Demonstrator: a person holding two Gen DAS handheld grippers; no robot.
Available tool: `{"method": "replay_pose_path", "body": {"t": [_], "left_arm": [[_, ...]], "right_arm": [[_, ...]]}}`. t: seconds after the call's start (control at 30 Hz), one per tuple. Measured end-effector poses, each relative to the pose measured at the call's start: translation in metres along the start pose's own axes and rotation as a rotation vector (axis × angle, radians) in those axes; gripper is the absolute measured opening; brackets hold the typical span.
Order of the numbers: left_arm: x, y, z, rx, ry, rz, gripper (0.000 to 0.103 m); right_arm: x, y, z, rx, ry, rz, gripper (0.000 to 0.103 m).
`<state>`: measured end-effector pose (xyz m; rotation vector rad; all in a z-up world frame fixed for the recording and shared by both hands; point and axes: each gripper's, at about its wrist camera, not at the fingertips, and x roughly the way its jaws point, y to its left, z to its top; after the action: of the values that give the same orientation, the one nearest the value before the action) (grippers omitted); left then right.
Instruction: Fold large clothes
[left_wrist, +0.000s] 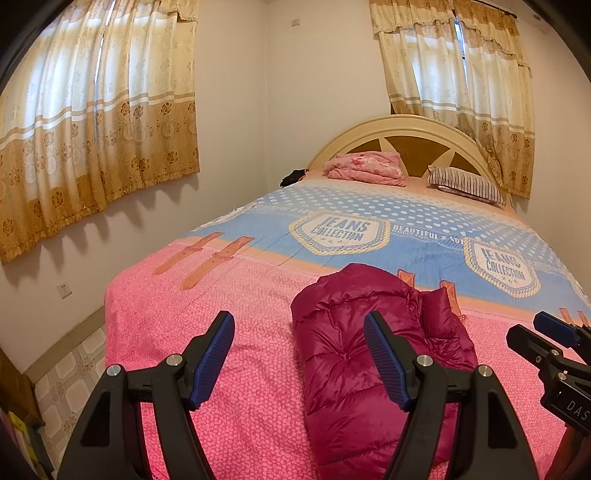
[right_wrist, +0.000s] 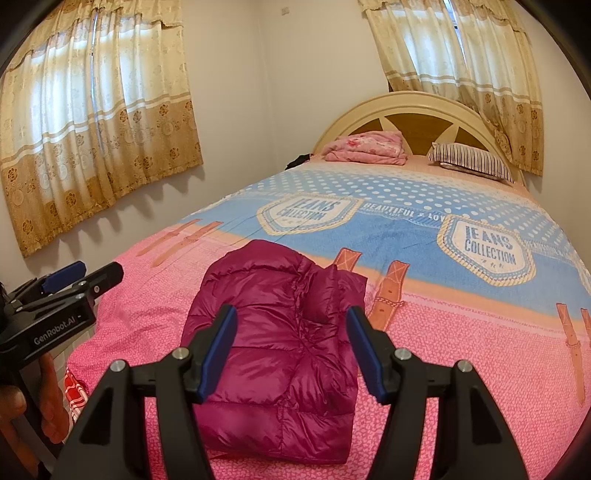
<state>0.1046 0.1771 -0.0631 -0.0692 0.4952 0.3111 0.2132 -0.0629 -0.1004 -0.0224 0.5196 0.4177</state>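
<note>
Your left claw (left_wrist: 299, 354) has its blue pads spread wide, holding nothing, just left of the folded magenta puffer jacket (right_wrist: 280, 347) and not touching it. Your right claw (right_wrist: 291, 347) is just as wide and empty above the jacket — which lies on the bed (left_wrist: 221, 369), at its foot end

my magenta puffer jacket (left_wrist: 354, 354) (right_wrist: 280, 343) is folded into a chunky, shiny quilted bundle, lying flat on the pink end of the bed, a sleeve flopped across the top
</note>
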Motion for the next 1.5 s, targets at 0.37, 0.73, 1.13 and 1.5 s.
{"method": "replay_pose_path", "body": {"t": [0.37,0.73,1.13,1.5], "left_arm": [[0.0,-0.0004,-0.0002,0.001,0.0,0.001,0.073],[0.0042,-0.0016,-0.003,0.005,0.007,0.0,0.073],[0.007,-0.003,-0.0029,0.005,0.015,-0.002,0.073],[0.0066,-0.0075,-0.0027,0.032,0.013,-0.017,0.077]], "right_arm": [[0.001,-0.0011,-0.0015,0.007,0.006,0.006,0.065],[0.0031,-0.0009,-0.0038,0.009,0.013,0.01,0.065],[0.0033,-0.0026,-0.0047,0.016,0.015,0.012,0.065],[0.0028,-0.0033,-0.0045,0.016,0.011,0.012,0.065]]}}
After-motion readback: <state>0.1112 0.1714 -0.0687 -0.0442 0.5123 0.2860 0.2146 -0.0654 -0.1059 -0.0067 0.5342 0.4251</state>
